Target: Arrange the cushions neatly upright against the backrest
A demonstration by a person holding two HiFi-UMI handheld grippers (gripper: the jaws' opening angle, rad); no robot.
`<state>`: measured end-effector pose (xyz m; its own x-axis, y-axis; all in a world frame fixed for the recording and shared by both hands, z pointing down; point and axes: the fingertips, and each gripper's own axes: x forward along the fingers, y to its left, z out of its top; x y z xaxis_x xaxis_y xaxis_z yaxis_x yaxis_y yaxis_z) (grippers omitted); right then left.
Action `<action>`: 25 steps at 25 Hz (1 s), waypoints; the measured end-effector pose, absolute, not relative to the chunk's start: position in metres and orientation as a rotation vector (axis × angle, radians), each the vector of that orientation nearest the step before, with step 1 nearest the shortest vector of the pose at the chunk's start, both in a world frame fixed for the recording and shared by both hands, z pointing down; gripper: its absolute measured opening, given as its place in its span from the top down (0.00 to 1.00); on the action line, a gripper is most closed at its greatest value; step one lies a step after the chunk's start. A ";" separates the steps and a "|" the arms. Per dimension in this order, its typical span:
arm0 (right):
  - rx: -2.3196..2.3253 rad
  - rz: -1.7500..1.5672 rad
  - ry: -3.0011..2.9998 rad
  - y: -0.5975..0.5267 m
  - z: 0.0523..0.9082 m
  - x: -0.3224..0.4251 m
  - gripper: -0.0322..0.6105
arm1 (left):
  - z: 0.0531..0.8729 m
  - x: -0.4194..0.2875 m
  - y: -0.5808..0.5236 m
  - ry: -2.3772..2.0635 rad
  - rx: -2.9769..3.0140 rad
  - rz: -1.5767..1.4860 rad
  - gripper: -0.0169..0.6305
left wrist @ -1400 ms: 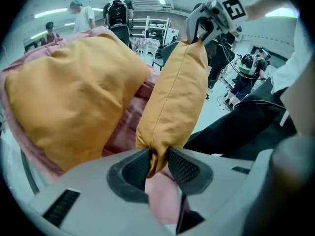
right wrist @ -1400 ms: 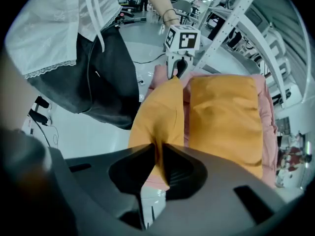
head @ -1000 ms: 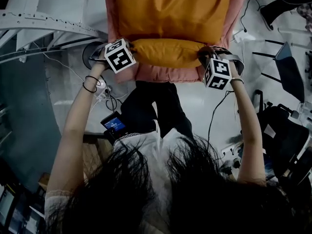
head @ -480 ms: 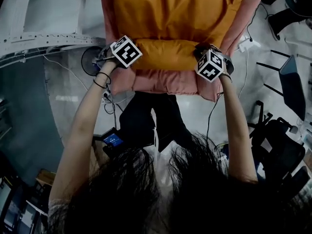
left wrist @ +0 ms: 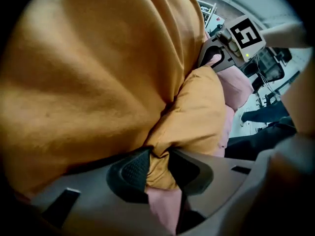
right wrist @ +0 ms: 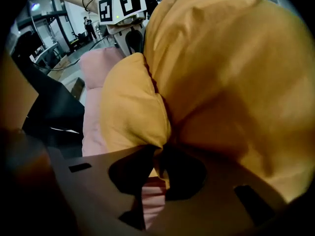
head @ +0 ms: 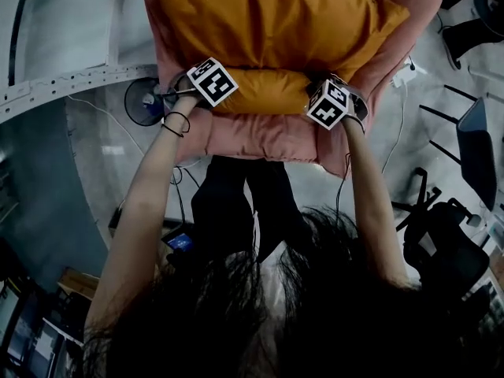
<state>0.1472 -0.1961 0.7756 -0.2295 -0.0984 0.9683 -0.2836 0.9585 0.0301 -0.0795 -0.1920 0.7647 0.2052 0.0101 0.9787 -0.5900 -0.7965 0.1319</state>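
She stands over the pink seat (head: 260,138) with both bare arms stretched out ahead and down, elbows nearly straight, wrists bent so each tool points steeply down at the upholstery. The left arm runs up the left side, two dark bands (head: 175,123) round the wrist; the right arm runs up the right side, a little closer in. The left hand-held gripper (head: 214,91) and the right hand-held gripper (head: 327,107) sit level with each other, marker cubes uppermost, one at each end of the small cushion (head: 268,91). That orange cushion lies crosswise between them on the seat's near part, pressed against the near face of the big cushion (head: 276,22), also orange, which fills the far part of the seat with pink showing on either side of it. From the left tool's own camera, its jaws are clamped on a bunched corner of the small cushion (left wrist: 197,112), the pads biting into the orange cloth, pink fabric showing just below the pinch. The right tool's jaws are likewise closed on the opposite corner (right wrist: 135,107), a thin fold of orange caught between them, with pink beneath. The big cushion (right wrist: 231,73) bulges right beside each grip, touching the small one along its length.
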 end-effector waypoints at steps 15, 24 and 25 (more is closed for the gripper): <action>0.272 0.128 -1.800 -0.180 0.793 0.145 0.85 | 0.783 -0.081 -0.177 -0.488 2.098 1.617 0.78; 0.267 0.124 -1.750 -0.166 0.775 0.161 0.77 | 0.753 -0.085 -0.158 -0.431 2.135 1.655 0.70; 0.277 0.136 -1.746 -0.164 0.772 0.162 0.76 | 0.750 -0.088 -0.156 -0.436 2.138 1.665 0.67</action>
